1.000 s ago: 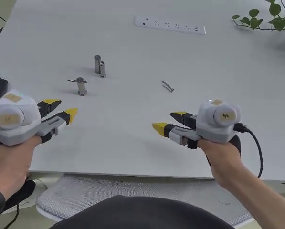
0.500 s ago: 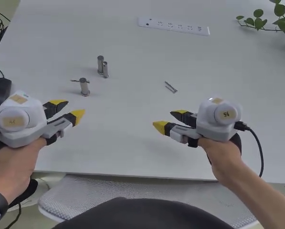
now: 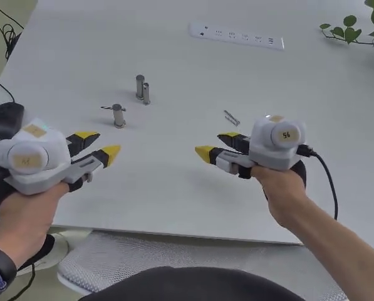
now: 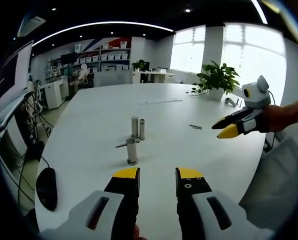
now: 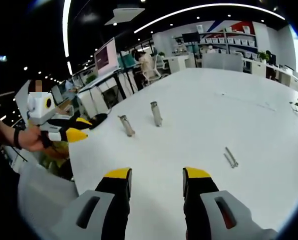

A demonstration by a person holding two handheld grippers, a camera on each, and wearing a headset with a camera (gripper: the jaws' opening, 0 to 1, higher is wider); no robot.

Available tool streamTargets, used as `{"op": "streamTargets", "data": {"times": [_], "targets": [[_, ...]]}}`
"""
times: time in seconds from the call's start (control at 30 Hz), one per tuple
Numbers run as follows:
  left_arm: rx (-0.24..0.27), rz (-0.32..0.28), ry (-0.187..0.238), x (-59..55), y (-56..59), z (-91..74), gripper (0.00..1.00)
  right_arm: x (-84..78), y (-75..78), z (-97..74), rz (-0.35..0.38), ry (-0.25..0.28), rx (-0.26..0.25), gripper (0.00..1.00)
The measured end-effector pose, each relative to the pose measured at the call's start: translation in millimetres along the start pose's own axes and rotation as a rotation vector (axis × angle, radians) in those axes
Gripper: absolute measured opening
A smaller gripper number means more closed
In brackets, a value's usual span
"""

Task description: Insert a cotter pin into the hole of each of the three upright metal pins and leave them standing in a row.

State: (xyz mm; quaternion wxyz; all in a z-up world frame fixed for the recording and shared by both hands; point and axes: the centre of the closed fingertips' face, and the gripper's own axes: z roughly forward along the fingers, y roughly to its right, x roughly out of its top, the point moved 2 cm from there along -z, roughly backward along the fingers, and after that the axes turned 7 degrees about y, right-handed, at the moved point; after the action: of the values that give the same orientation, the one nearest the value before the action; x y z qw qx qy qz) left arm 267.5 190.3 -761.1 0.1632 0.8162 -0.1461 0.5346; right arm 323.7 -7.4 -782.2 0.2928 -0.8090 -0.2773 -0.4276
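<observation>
Pins (image 3: 140,86), three upright; left hand-held gripper (image 3: 101,143) and right hand-held gripper (image 3: 215,143) both empty, jaws apart.

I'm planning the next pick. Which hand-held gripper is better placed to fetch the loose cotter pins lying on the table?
Right. The loose cotter pins lie just ahead of the right hand-held gripper, which is open and empty. The left hand-held gripper, also open, is farther off, nearer the metal pins.

Three metal pins (image 3: 140,86) stand upright; a cotter pin (image 3: 231,118) lies apart.
</observation>
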Motion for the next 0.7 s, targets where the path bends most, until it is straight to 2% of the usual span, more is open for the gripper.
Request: {"op": "streamTargets", "data": {"times": [0.4, 0.7], "targets": [[-0.003, 0.005, 0.013, 5.5, -2.6, -3.8, 0.27, 27.9, -14.4, 35.3, -0.037, 0.020, 0.058, 0.43], [-0.009, 0.009, 0.012, 5.1, -0.5, -5.9, 0.26, 41.9, -26.7, 58.9, -0.068, 0.019, 0.097, 0.43]]}}
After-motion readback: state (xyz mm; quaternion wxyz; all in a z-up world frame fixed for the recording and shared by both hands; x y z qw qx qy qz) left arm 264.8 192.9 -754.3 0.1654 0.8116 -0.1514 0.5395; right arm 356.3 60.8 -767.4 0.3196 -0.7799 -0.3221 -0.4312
